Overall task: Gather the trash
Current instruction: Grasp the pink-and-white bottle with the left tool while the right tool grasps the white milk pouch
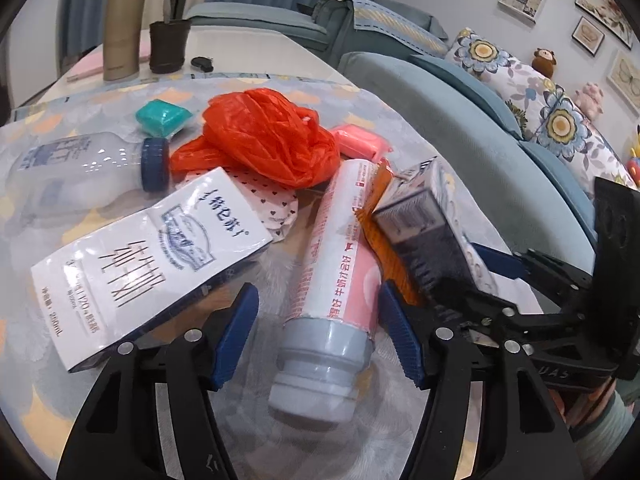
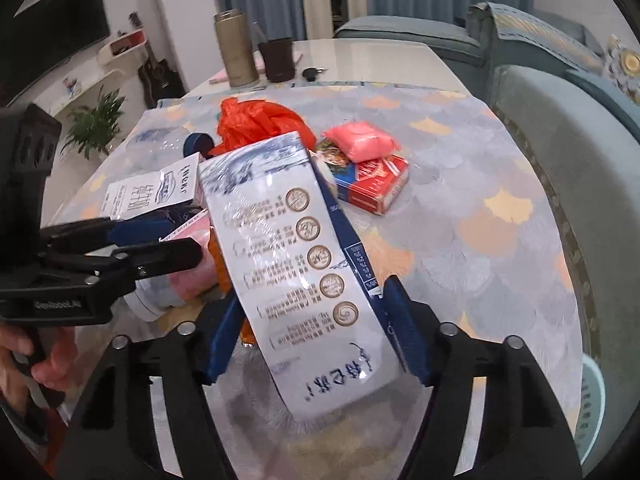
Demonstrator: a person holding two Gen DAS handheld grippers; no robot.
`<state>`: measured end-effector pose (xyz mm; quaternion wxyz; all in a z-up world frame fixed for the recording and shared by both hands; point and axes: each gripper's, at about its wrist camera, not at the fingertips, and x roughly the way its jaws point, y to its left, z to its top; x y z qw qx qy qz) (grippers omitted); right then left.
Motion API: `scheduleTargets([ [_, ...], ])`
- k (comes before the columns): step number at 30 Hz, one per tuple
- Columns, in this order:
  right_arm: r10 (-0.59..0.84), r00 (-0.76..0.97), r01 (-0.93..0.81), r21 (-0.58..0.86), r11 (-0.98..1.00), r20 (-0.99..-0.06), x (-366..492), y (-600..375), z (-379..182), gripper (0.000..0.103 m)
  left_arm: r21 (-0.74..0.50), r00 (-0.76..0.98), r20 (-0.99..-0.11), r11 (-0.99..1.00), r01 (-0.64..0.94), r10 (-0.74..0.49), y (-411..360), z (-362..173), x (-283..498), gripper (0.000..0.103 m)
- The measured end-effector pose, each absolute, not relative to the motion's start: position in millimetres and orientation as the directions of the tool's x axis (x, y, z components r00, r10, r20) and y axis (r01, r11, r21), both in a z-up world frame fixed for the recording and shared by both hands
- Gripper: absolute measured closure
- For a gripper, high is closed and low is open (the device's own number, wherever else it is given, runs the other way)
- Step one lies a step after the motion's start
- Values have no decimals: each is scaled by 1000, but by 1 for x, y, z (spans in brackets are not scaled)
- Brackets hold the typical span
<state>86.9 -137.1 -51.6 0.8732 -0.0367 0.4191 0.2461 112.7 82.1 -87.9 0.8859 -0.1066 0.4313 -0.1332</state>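
Both grippers down in the trash pile on the patterned table (image 2: 500,200)

Left gripper (image 1: 316,336) straddles the pink-labelled bottle (image 1: 332,264), jaws apart, pads not visibly pressing. Right gripper (image 2: 308,328) brackets a milk carton (image 2: 296,264) bearing medal seals; contact unclear. At ten o'clock, a white carton (image 1: 148,256) reads "250mL"; orange bag (image 1: 264,136) at twelve.

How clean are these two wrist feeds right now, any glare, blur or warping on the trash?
Left wrist view: sharp up close, small glare specks on the clear bottle, sofa bowed by the fisheye, corners vignetted black. Right wrist view: glare streak on the milk carton film, its near end soft, the other hand-held gripper dark at the left edge.
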Motion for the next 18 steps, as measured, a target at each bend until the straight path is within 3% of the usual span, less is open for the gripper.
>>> scheduleTargets([
  [3, 381, 534, -375, 192, 907, -755, 79, -159, -51, 46, -290, 584, -746, 945, 150, -321, 73, -90, 117, 48],
  [10, 232, 586, -201, 137, 970, -776, 47, -194, -47, 47, -209, 590, -768, 968, 140, -251, 49, -91, 115, 55],
  [15, 138, 568, -77, 115, 990, -811, 38, -218, -51, 46, -192, 591, -797, 980, -49, -127, 54, -83, 79, 56],
  [18, 92, 541, -25, 93, 995, -836, 37, -226, -56, 46, -181, 580, -808, 980, -78, -103, 54, -82, 56, 56],
])
